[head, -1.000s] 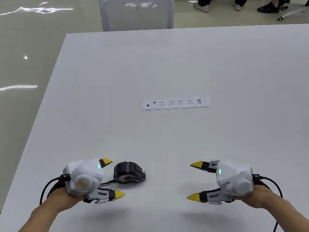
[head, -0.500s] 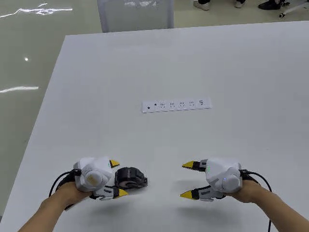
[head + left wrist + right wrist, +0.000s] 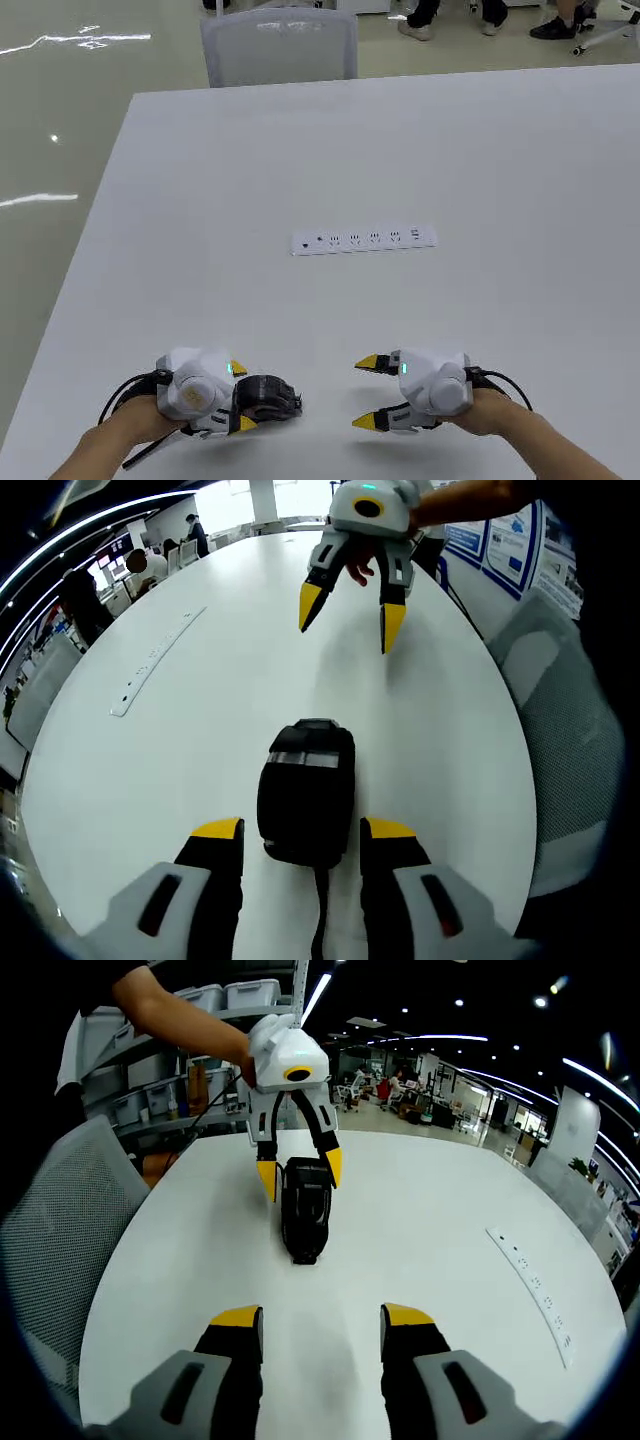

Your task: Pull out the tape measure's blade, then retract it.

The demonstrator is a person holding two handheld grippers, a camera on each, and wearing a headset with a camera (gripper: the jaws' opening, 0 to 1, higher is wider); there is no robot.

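A black tape measure (image 3: 268,397) lies on the white table (image 3: 400,150) near its front edge, blade not drawn out. My left gripper (image 3: 240,396) is open, its yellow tips on either side of the tape's rear end with small gaps. In the left gripper view the tape measure (image 3: 307,790) sits between the fingertips (image 3: 215,830). My right gripper (image 3: 366,392) is open and holds nothing, a short way right of the tape and pointing at it. The right gripper view shows the tape measure (image 3: 305,1210) ahead with the left gripper (image 3: 298,1170) straddling it, and the right gripper (image 3: 322,1315) below.
A white power strip (image 3: 365,240) lies across the table's middle. A grey mesh chair (image 3: 280,45) stands at the far edge. The table's left edge (image 3: 75,270) drops to the floor. The other gripper (image 3: 350,610) shows in the left gripper view.
My left gripper has slid forward until its tips flank the tape measure. My right gripper has moved left, closer to the tape. The head camera has tilted a little.
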